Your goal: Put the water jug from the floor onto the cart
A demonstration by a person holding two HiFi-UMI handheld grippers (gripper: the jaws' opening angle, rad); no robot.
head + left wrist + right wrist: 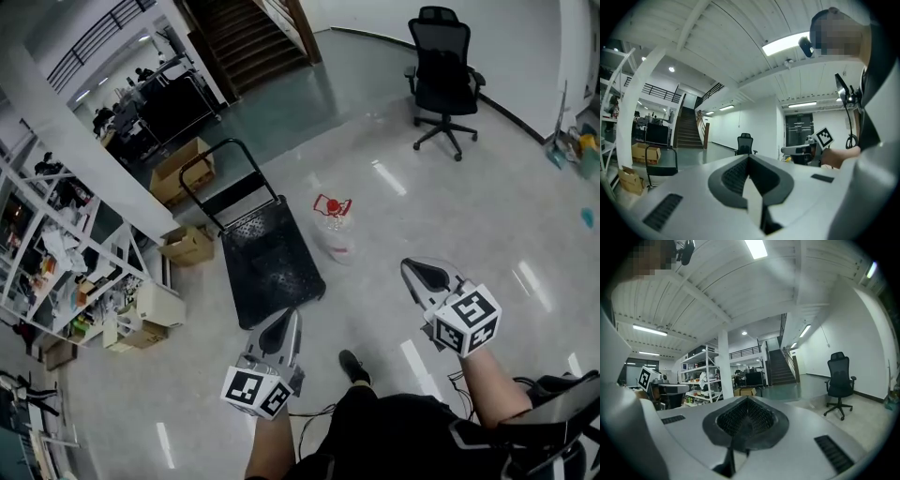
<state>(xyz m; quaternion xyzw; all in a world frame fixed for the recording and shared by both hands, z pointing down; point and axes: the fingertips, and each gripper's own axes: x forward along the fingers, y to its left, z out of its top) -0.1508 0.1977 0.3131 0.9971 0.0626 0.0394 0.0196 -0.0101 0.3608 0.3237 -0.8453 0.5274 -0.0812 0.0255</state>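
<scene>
The water jug (333,223), clear with a red cap and handle, stands on the glossy floor just right of the black platform cart (270,262), whose handle (220,176) rises at its far end. The cart's deck carries nothing. My left gripper (283,326) hovers over the cart's near corner, shut and empty. My right gripper (424,275) is held to the right of the jug and nearer to me, also shut and empty. In the left gripper view the left gripper (749,157) points level across the room; in the right gripper view the right gripper (747,399) does the same. The jug shows in neither gripper view.
A black office chair (445,82) stands at the far right. Cardboard boxes (183,169) (187,246) lie left of the cart beside a white pillar (84,155). Cluttered white shelves (56,262) line the left side. Stairs (248,37) rise at the back. My shoe (354,367) is near the cart.
</scene>
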